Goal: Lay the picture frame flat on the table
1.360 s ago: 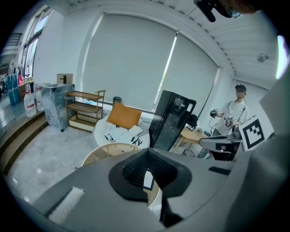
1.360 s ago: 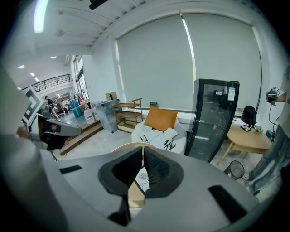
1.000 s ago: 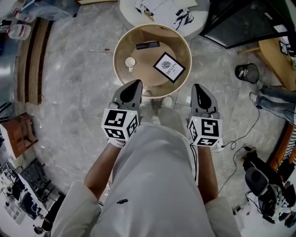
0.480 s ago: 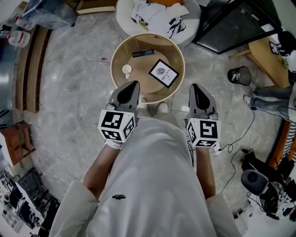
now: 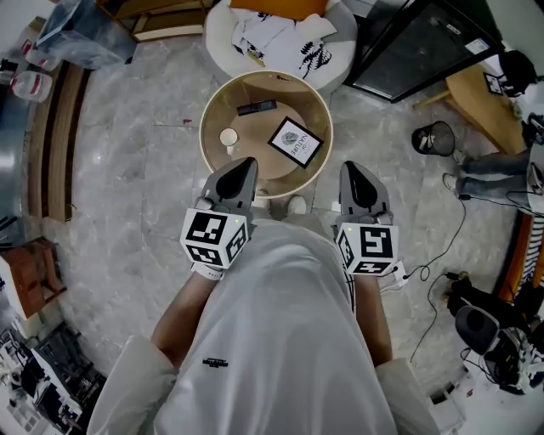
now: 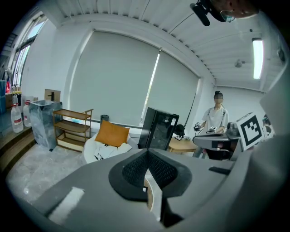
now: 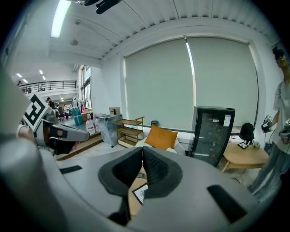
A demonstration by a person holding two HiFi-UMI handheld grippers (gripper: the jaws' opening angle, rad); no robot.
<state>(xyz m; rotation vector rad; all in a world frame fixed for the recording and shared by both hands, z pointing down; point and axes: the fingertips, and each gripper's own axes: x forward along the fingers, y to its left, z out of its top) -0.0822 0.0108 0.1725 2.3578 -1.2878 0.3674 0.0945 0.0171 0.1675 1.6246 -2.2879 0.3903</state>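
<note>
Left hand-held gripper [image 5: 245, 163], jaws together, hangs near round table [image 5: 206, 119] on marble floor [image 5: 136, 195].

The round wooden table [image 5: 274, 168] bears a flat picture frame [image 5: 296, 141], white cup [image 5: 228, 137], black remote [image 5: 256, 108].

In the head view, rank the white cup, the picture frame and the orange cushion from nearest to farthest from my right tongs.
From the right tongs:
1. picture frame, flat on the round table, right side.
2. white cup, on the table's left side.
3. orange cushion, beyond the table, at the top.
</note>
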